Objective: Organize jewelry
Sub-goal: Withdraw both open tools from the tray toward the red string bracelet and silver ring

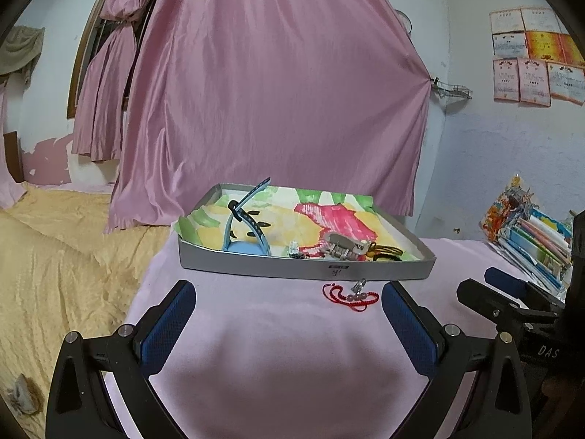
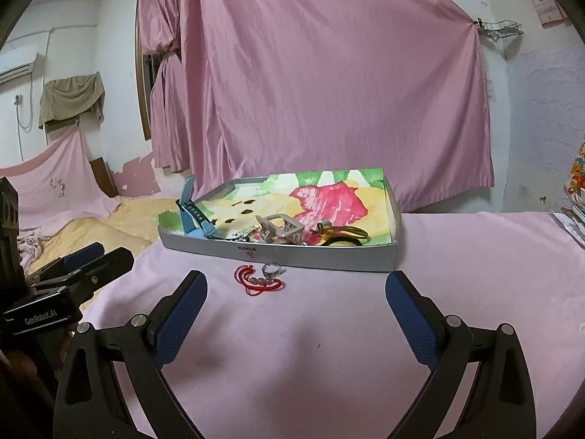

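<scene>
A grey tray point(image 1: 256, 269) point(image 2: 329, 258) lined with painted paper sits on the pink cloth. Inside lie a blue watch point(image 1: 243, 230) point(image 2: 192, 212), a metal watch band point(image 1: 342, 243) point(image 2: 279, 232) and gold bangles point(image 1: 385, 252) point(image 2: 343, 236). A red bead bracelet point(image 1: 347, 296) point(image 2: 256, 280) and a silver ring point(image 1: 360, 284) point(image 2: 272, 269) lie on the cloth just in front of the tray. My left gripper point(image 1: 289, 314) is open, short of the bracelet. My right gripper point(image 2: 296, 307) is open too, with the bracelet ahead and slightly left.
A stack of books and papers point(image 1: 533, 241) sits at the right of the table. A bed with a yellow cover point(image 1: 62, 256) lies to the left. Pink curtains point(image 1: 274, 91) hang behind the tray. Each gripper shows at the other view's edge.
</scene>
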`<action>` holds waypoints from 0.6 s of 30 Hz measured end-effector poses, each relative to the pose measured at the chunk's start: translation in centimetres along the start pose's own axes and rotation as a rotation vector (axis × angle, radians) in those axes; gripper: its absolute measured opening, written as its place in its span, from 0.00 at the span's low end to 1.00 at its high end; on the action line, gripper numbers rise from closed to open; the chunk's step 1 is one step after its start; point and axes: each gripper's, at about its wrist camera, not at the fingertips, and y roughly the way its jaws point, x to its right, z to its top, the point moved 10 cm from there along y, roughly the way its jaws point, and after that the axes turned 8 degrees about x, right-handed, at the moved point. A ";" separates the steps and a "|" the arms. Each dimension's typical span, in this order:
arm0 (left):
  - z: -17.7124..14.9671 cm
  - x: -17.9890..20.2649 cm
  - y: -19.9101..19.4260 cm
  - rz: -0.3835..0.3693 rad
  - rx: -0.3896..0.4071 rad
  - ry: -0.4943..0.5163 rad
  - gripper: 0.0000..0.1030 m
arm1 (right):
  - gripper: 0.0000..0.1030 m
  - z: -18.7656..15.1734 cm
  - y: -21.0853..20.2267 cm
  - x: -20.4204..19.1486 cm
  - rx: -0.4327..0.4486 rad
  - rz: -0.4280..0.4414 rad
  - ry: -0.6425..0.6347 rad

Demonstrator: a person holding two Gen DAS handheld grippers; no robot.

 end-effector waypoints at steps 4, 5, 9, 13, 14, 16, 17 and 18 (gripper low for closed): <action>-0.3 -0.2 0.9 0.000 -0.047 -0.005 0.99 | 0.93 -0.2 0.8 0.3 -0.042 0.012 -0.005; -0.5 -0.2 1.3 -0.005 -0.065 -0.010 0.99 | 0.93 -0.2 1.0 0.5 -0.054 0.016 -0.005; -1.1 -0.1 2.6 -0.024 -0.139 -0.026 0.99 | 0.93 -0.2 2.2 1.3 -0.107 0.027 -0.011; -1.9 -0.1 4.0 -0.027 -0.211 -0.041 0.99 | 0.93 -0.8 3.6 2.1 -0.181 0.047 0.005; -2.1 -0.1 4.4 -0.027 -0.228 -0.042 0.99 | 0.93 -1.0 4.0 2.3 -0.199 0.053 0.011; -2.5 0.0 5.0 -0.026 -0.256 -0.042 0.99 | 0.93 -1.5 4.7 2.6 -0.235 0.063 0.018; -2.5 0.0 5.3 -0.026 -0.264 -0.043 0.99 | 0.93 -1.7 5.0 2.7 -0.246 0.064 0.018; -2.6 0.0 5.5 -0.027 -0.270 -0.045 0.99 | 0.93 -1.9 5.3 2.7 -0.259 0.067 0.017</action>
